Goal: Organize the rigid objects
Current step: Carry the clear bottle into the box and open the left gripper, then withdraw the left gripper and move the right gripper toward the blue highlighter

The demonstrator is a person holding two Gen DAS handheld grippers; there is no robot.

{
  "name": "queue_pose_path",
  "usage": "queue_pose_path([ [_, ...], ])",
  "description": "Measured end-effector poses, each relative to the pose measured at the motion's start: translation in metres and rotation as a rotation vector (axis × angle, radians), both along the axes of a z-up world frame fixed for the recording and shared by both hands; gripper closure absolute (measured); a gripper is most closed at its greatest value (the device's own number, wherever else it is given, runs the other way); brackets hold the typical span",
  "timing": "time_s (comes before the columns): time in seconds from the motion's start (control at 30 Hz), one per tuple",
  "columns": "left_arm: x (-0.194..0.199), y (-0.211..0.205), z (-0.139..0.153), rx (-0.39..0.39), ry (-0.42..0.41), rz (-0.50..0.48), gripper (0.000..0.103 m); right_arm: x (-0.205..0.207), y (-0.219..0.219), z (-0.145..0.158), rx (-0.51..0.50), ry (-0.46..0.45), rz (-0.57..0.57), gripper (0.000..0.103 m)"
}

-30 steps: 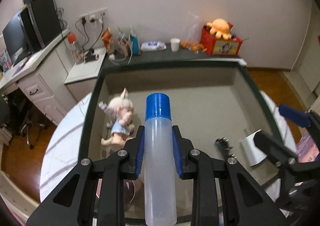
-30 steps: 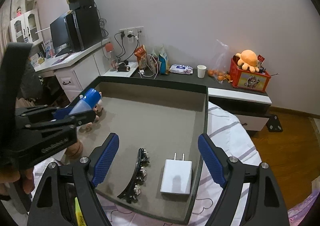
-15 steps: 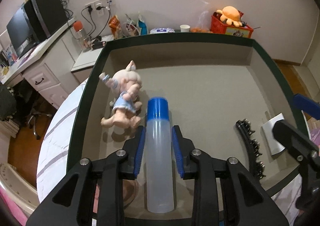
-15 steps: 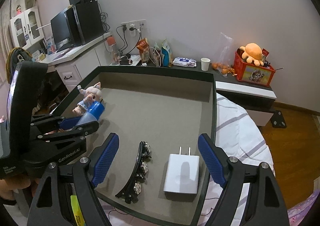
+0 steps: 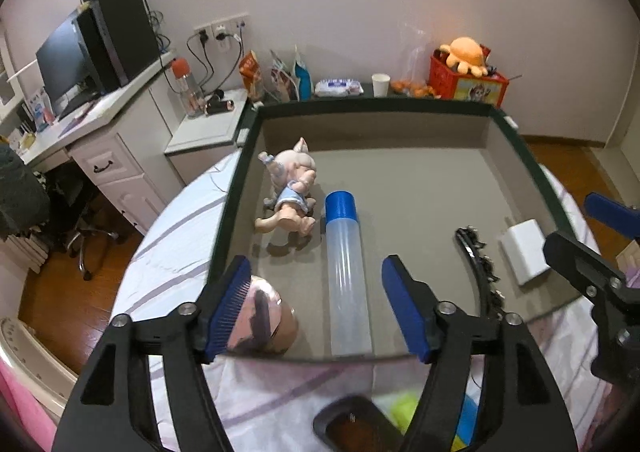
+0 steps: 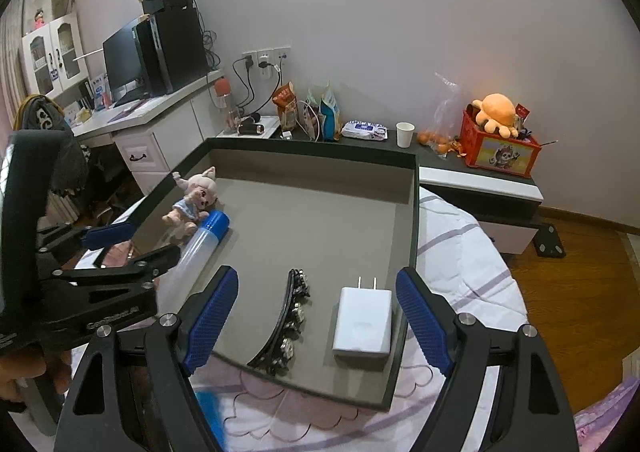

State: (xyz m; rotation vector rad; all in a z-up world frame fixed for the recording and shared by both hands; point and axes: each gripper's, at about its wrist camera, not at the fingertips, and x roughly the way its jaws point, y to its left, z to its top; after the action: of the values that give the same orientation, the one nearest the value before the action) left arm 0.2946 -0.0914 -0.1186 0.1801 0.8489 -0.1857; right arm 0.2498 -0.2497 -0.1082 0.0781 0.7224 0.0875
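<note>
- While its jaws have just been opening, the left gripper point(image 5: 316, 306) stands wide, its pads clear of the bottle point(image 5: 346, 276) lying between them.
- That bottle is a translucent tube with a blue cap, flat on the grey floor of the tray point(image 5: 516, 156), cap just beside the pig doll point(image 5: 294, 188).
- Empty and spread wide, the right gripper point(image 6: 318, 320) hangs over the hair clip point(image 6: 286, 326) and white charger point(image 6: 364, 322).

Soft, even indoor light, slightly dim, with a warm glow on the wall at right; shadows faint. Fisheye bending curves the edges into black corners; the nearest foreground is blurred.
</note>
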Motion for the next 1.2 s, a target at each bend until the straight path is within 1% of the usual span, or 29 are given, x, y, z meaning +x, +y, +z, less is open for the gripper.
queue_pose_path([
  [0.13,-0.025,0.009,0.019,-0.005,-0.045,0.005,0.024,-0.015,0.005,0.010,-0.006,-0.017,-0.003,0.020],
  [0.2,-0.039,0.013,0.029,-0.013,-0.067,0.001,0.023,-0.024,0.008,0.016,-0.011,-0.026,-0.006,0.020],
  [0.33,-0.072,0.020,0.048,-0.030,-0.115,-0.013,0.017,-0.043,0.013,0.026,-0.019,-0.043,-0.013,0.020],
  [0.5,-0.108,0.027,0.062,-0.037,-0.160,-0.023,0.014,-0.071,0.019,0.036,-0.030,-0.062,-0.021,0.020],
  [0.53,-0.115,0.029,0.064,-0.041,-0.165,-0.027,0.012,-0.076,0.021,0.038,-0.033,-0.064,-0.022,0.020],
  [0.73,-0.148,0.039,0.063,-0.057,-0.179,-0.030,0.009,-0.110,0.028,0.040,-0.036,-0.078,-0.032,0.020],
  [0.83,-0.163,0.044,0.061,-0.066,-0.180,-0.025,0.006,-0.125,0.031,0.040,-0.040,-0.075,-0.035,0.020],
  [0.87,-0.168,0.044,0.060,-0.067,-0.181,-0.023,0.003,-0.129,0.032,0.039,-0.040,-0.074,-0.035,0.020],
  [1.03,-0.189,0.047,0.054,-0.070,-0.183,-0.033,0.001,-0.143,0.038,0.037,-0.052,-0.070,-0.029,0.020],
  [1.2,-0.197,0.050,0.048,-0.058,-0.179,-0.035,0.000,-0.149,0.040,0.027,-0.056,-0.045,-0.031,0.020],
])
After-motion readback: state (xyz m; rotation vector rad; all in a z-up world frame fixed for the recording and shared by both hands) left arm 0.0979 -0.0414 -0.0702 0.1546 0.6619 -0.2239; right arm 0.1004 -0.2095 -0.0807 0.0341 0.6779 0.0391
